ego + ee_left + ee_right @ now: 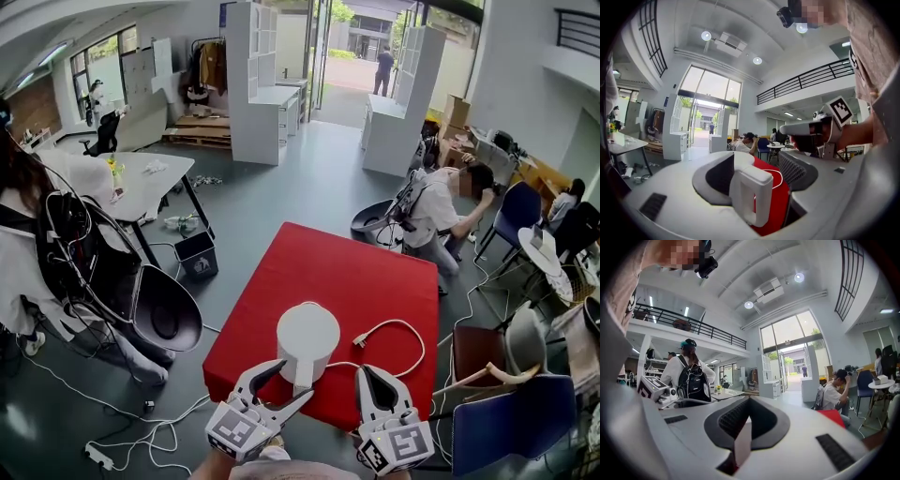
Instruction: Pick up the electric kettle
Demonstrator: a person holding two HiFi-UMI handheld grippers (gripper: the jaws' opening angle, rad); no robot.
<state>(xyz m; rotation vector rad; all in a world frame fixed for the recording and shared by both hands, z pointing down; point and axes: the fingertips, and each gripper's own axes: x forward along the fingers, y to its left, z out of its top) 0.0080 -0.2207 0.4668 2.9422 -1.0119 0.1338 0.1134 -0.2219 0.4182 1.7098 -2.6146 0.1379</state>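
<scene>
The white electric kettle (307, 339) stands on the red desk (323, 267), close to the desk's edge at 6 o'clock, right in front of the person. Its handle (751, 197) points toward 6 o'clock too. The left tool (289, 380) is wide open, and the handle stands between its two jaws. In the left gripper view the handle is right by the left jaw. I cannot tell if they touch. A strip of red desk shows between the handle and the right jaw, so the tool has not closed on it. The right tool (371, 377) is at about 4 o'clock from the kettle, a little apart from it. Its jaws are pressed together and hold nothing. A white cord (405, 326) makes a loop on the desk at 3 o'clock from the kettle. Its plug (359, 339) lies just beside the kettle.
</scene>
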